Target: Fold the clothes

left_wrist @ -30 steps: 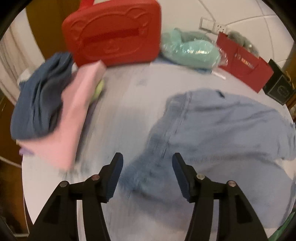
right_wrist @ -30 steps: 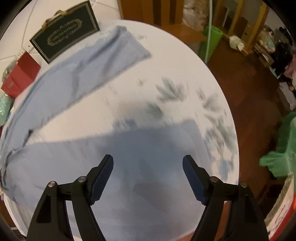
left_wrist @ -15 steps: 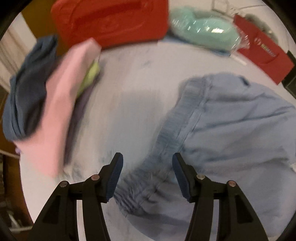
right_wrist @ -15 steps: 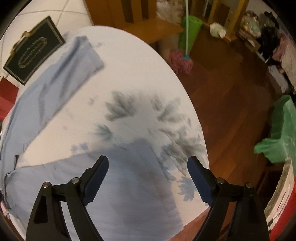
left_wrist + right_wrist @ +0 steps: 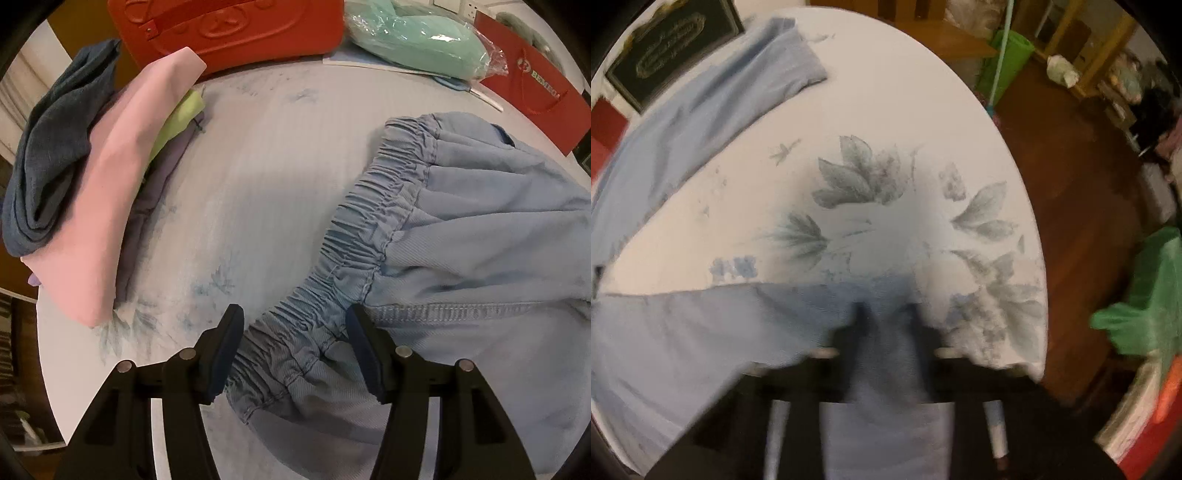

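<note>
The red bag (image 5: 532, 85) at the tabletop's far edge reads "BEMEGA". My left gripper (image 5: 293, 350) gapes wide astride the waistband of the blue trousers (image 5: 461, 236), gripping nothing. Their legs run toward the right edge. My right gripper (image 5: 886, 332) is blurred, fingers narrowed around a leg hem; grip unclear.

I see the trousers (image 5: 461, 236) on the table (image 5: 258, 166), folded clothes stack (image 5: 92, 177) left, case (image 5: 229, 26) behind.
</note>
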The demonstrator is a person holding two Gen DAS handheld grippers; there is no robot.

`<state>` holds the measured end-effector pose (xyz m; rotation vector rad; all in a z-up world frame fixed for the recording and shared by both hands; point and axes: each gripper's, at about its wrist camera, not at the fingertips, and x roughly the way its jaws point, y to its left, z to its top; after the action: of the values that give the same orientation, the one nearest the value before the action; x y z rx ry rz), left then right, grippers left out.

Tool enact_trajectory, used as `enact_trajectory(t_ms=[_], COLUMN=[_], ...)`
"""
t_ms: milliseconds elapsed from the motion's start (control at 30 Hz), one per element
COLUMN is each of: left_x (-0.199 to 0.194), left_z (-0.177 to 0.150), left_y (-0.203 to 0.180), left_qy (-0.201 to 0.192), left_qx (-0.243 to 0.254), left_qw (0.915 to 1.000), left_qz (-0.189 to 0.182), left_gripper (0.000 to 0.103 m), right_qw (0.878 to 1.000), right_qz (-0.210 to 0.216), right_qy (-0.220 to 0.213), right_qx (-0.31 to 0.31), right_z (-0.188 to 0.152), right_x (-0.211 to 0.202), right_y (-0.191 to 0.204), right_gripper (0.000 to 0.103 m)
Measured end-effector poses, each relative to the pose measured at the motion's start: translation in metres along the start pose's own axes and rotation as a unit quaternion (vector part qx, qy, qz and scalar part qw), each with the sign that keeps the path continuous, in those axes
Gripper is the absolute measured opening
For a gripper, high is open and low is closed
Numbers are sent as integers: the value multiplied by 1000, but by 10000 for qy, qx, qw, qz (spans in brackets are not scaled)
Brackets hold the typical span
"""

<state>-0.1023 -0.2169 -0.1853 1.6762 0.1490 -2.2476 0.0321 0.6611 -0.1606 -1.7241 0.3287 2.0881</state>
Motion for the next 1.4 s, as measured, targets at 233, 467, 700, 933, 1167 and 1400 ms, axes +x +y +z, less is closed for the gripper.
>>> enact_trajectory(t_ms=[233, 467, 700, 933, 1167, 1400], left_x=[0, -5, -34, -35, -16, -11], left_z=[-2, 0, -1, -8, -16, -2], left_y=[-2, -5, 19, 28, -5, 0], left_qy=[9, 33, -421, -554, -263, -109], left_qx=[-75, 15, 34, 86, 670, 560], left_qw=[10000, 9997, 9988, 9982, 9966, 9978], left_qz=[39, 242, 235, -210, -392, -340], left_gripper=[59, 61, 61, 61, 61, 63], right_qw=[9948, 9957, 9988, 9995, 9997, 9987], right_qz=[-158, -147, -72, -10, 190, -362], right_qy=[-986, -889, -486, -88, 44, 203], right_qx=[-183, -213, 31, 300, 156, 303], right_z=[51, 79, 15, -61, -88, -84], right_x=[-60, -35, -39, -32, -27, -36], right_y=[10, 27, 14, 6, 29, 16], right_gripper=[5, 34, 71, 99, 30, 30])
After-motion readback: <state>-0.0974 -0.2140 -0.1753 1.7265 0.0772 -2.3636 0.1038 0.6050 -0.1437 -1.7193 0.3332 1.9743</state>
